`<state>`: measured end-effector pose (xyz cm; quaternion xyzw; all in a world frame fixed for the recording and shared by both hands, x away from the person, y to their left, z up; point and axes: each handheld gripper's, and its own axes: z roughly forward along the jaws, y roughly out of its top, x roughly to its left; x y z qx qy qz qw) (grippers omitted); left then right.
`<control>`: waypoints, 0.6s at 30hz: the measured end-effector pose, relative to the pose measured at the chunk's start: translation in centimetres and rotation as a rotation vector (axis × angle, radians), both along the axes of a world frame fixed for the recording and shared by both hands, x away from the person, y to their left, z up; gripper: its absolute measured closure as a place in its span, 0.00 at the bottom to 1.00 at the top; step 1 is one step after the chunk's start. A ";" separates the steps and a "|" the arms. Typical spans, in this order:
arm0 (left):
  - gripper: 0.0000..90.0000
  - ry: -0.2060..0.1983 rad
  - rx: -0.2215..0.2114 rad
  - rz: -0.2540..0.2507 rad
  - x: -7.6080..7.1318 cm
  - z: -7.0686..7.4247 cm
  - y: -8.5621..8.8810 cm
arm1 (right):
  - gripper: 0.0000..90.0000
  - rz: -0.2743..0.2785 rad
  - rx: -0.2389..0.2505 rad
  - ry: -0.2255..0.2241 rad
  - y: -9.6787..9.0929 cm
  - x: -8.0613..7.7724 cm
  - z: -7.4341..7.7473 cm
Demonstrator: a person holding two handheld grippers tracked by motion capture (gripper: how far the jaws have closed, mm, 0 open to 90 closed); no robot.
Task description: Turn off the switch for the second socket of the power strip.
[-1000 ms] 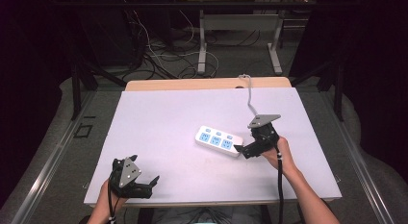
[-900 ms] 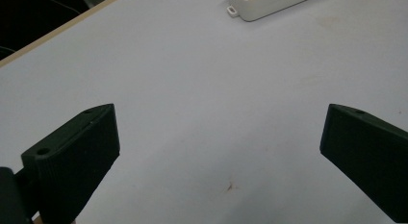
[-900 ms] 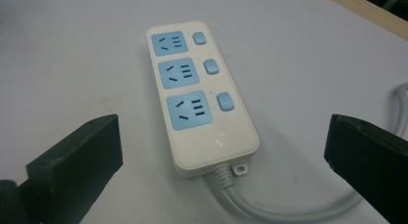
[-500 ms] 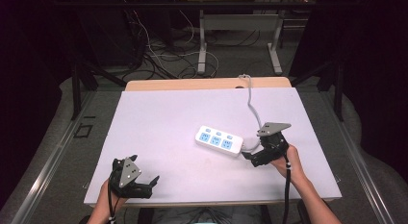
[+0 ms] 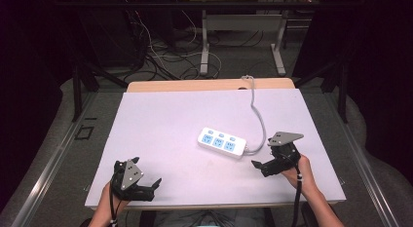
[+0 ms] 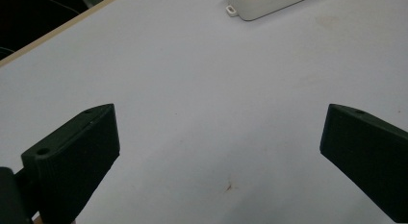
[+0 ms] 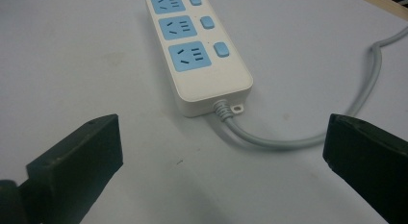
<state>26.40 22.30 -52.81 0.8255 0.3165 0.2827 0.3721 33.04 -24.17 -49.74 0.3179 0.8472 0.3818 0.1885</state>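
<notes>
White hard plastic, the power strip [image 7: 197, 46] lies flat on the table [image 5: 160, 120] just ahead of the right gripper [image 7: 221, 152], its cord end nearest the wide-open, empty jaws. The grey cable [image 7: 308, 137] curves off past the right jaw. The strip looks light, rigid and rather smooth; gripping across its narrow sides should hold best. The left gripper [image 6: 216, 156], also spread wide and empty, sits well apart.

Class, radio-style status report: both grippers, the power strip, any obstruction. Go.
Left gripper open, empty, near table edge. Right gripper open, empty, just short of power strip. Strip flat on table, cord trailing back. Nothing between.
</notes>
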 end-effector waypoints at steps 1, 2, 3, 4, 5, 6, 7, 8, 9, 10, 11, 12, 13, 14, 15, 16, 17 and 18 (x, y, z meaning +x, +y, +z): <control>0.00 0.000 0.000 0.000 0.0 0.0 0.0 | 0.00 0.005 -0.003 0.002 -0.1 -0.1 -0.1; 0.00 0.000 0.001 0.000 0.0 0.0 0.0 | 0.00 0.002 -0.008 -0.002 -0.2 -0.2 -0.1; 0.00 0.000 0.003 -0.001 0.0 0.0 0.0 | 0.00 0.002 -0.005 0.001 -0.2 -0.3 -0.2; 0.00 0.001 0.003 -0.001 0.0 0.0 0.0 | 0.00 0.003 -0.008 -0.007 -0.2 -0.3 -0.3; 0.00 0.001 0.003 -0.001 0.0 0.0 0.0 | 0.00 0.000 -0.010 0.003 -0.3 -0.4 -0.3; 0.00 0.001 0.003 -0.001 0.0 0.0 0.0 | 0.00 0.002 -0.011 0.001 -0.3 -0.5 -0.3; 0.00 0.000 0.003 -0.001 0.0 0.0 0.0 | 0.00 0.000 -0.012 0.001 -0.4 -0.6 -0.4; 0.00 0.001 0.003 -0.002 0.0 0.0 0.0 | 0.00 0.000 -0.013 -0.002 -0.4 -0.7 -0.4; 0.00 0.000 0.001 -0.003 0.0 0.0 0.0 | 0.00 -0.002 -0.014 0.001 -0.4 -0.8 -0.4; 0.00 0.000 0.003 -0.002 0.0 0.0 0.0 | 0.00 -0.002 -0.017 -0.003 -0.5 -0.9 -0.5; 0.00 -0.001 0.000 -0.001 0.0 0.0 0.0 | 0.00 -0.004 -0.015 -0.005 -0.5 -0.9 -0.5; 0.00 -0.001 0.000 -0.001 0.0 0.0 0.0 | 0.00 -0.004 -0.018 -0.013 -0.6 -1.0 -0.6; 0.00 -0.001 0.001 -0.003 0.0 0.0 0.0 | 0.00 -0.002 -0.022 -0.001 -0.6 -1.1 -0.6; 0.00 -0.001 0.001 -0.003 0.0 0.0 0.0 | 0.00 0.003 -0.023 -0.006 -0.7 -1.2 -0.7; 0.00 0.000 -0.001 -0.002 0.0 0.0 0.0 | 0.00 -0.001 -0.024 -0.005 -0.8 -1.2 -0.7; 0.00 0.000 -0.001 -0.001 0.0 0.0 0.0 | 0.00 -0.001 -0.025 -0.004 -0.8 -1.3 -0.8; 0.00 0.000 0.000 -0.003 0.0 0.0 0.0 | 0.00 -0.001 -0.024 -0.005 -0.8 -1.4 -0.9; 0.00 0.001 0.000 -0.003 0.0 0.0 0.0 | 0.00 -0.001 -0.027 -0.003 -0.9 -1.5 -0.9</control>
